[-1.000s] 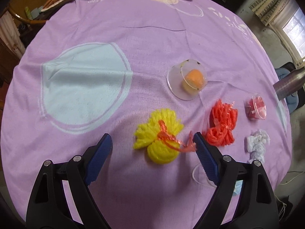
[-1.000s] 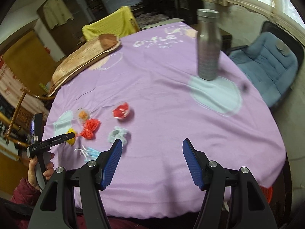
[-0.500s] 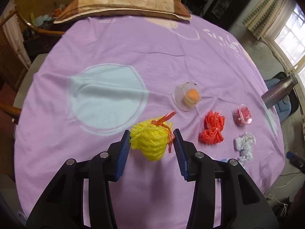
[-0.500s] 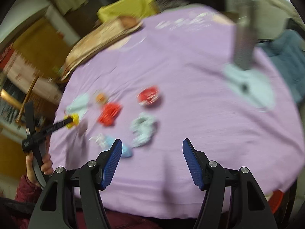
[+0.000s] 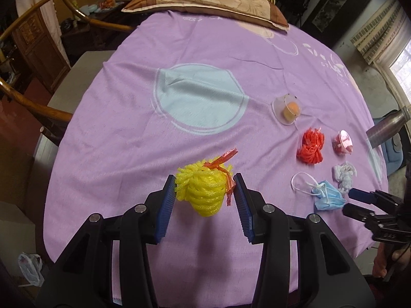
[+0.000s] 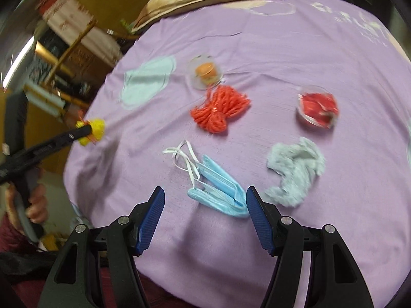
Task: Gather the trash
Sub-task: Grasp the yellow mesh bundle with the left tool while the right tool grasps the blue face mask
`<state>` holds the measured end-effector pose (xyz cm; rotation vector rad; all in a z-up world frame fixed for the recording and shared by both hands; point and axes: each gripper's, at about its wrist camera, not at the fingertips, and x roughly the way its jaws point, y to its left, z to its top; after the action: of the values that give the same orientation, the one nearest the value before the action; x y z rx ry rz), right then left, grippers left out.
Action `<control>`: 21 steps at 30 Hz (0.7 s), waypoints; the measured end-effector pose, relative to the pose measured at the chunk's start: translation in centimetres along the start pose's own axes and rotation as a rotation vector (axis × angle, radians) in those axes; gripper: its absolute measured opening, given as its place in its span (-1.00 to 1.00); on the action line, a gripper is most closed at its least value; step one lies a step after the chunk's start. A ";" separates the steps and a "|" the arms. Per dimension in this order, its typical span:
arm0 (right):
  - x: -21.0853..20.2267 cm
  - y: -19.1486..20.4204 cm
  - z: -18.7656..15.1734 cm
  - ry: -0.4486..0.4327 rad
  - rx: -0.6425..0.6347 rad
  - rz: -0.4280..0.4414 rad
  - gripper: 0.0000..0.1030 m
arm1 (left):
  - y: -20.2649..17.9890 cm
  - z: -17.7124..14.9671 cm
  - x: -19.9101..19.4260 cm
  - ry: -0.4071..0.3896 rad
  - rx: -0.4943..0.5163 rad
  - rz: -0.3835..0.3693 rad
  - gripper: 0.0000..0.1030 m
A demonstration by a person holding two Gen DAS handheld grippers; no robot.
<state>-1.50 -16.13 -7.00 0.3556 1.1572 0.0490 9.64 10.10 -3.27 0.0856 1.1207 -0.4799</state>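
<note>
Yellow foam net point(image 5: 204, 192) sits clamped between the left gripper point(image 5: 205, 200) jaws.

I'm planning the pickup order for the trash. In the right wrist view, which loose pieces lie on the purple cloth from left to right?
Blue face mask with white ear loops → clear plastic cup holding something orange → orange-red foam net bundle → crumpled white tissue → clear plastic cup of red scraps.

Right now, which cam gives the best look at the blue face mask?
Right wrist view. The blue face mask lies sharp and near, between the open right claw's jaws, ear loops spread toward the red netting. The left wrist view shows it small at the right edge, by the right claw.
</note>
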 end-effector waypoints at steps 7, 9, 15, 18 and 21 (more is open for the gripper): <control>2.2 0.6 0.1 0.037 -0.083 -0.126 -0.35 | -1.4 0.5 0.0 -0.002 0.043 -0.015 -0.13; 1.6 0.3 -0.3 0.028 -0.076 -0.128 -0.67 | -2.3 0.9 0.2 -0.002 0.066 -0.030 -0.13; -2.4 -1.4 -1.4 -0.071 -0.017 -0.133 -0.99 | -5.7 2.1 1.1 -0.001 0.149 -0.090 -0.13; -3.6 -2.3 -2.1 -0.078 0.012 -0.124 -0.96 | -7.5 2.6 1.6 0.003 0.194 -0.118 -0.13; -3.7 -2.9 -3.0 -0.057 0.035 -0.092 -0.91 | -8.9 2.8 2.0 0.007 0.222 -0.140 -0.13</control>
<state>-6.13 -18.95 -5.65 0.3320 1.1174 -0.0618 9.07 0.65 -2.23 0.2034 1.0818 -0.7283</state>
